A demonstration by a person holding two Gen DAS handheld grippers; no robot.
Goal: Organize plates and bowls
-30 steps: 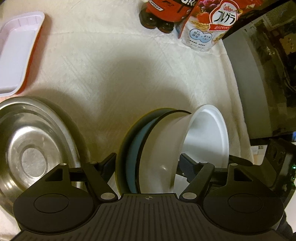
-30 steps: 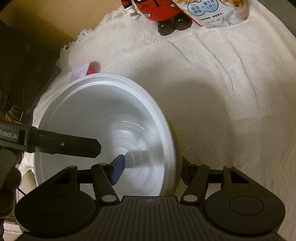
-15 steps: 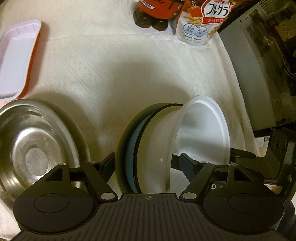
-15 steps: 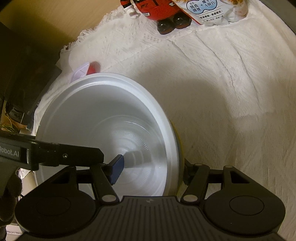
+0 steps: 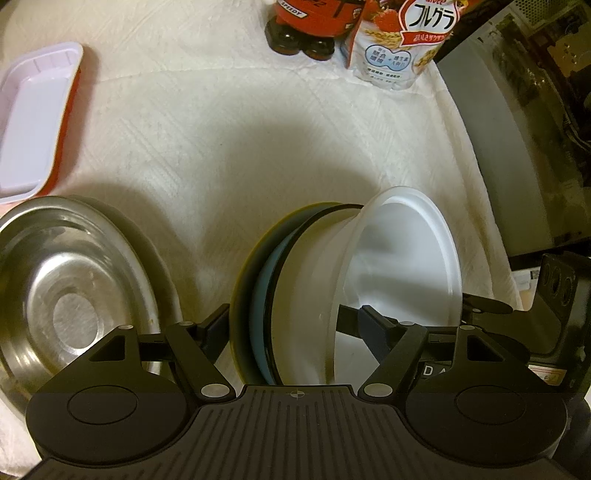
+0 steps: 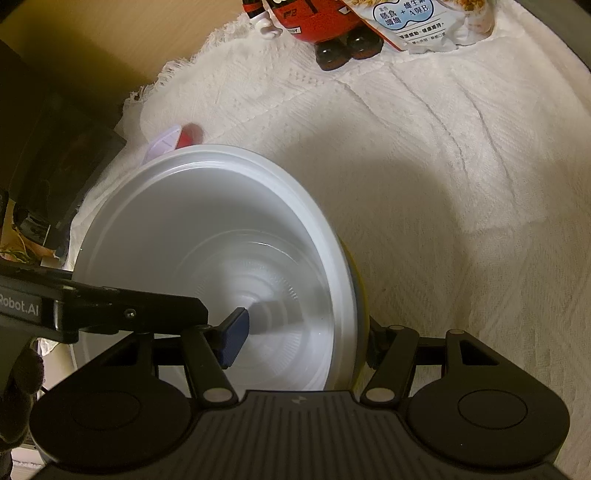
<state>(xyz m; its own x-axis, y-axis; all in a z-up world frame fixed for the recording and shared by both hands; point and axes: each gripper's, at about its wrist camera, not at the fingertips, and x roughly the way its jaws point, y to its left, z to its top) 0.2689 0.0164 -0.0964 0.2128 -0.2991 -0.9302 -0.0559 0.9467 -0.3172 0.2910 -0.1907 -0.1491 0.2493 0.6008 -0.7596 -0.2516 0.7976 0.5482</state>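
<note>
white bowl (image 5: 402, 266): tipped up on its side at the end of a stack of dishes, its opening facing the right gripper; seen from the right wrist (image 6: 221, 258) its ribbed inside fills the view.
stack: behind the white bowl sit a blue dish (image 5: 269, 291) and a yellow-rimmed plate (image 5: 255, 258), nested edge-on, all tilted together above the cloth.
left gripper (image 5: 291, 332): straddles the whole stack, one finger outside the yellow-rimmed plate, the other finger (image 5: 373, 332) inside the white bowl; the fingers pinch the stack between them.
right gripper (image 6: 303, 336): one blue-padded finger (image 6: 232, 332) inside the white bowl, the other outside behind the stack's yellow edge; half spread around the stack, and whether the pads press on it i cannot tell.
steel bowl (image 5: 70, 291): upright on the cloth, just left of the stack, apart from it.
tray (image 5: 33, 122): white inside, red outside, lying flat at the far left, beyond the steel bowl.
cloth (image 5: 229, 147): cream, textured, wrinkled, covering the table.
back edge: a red toy figure (image 5: 310, 22) with dark feet stands beside a cereal bag (image 5: 402, 44).
</note>
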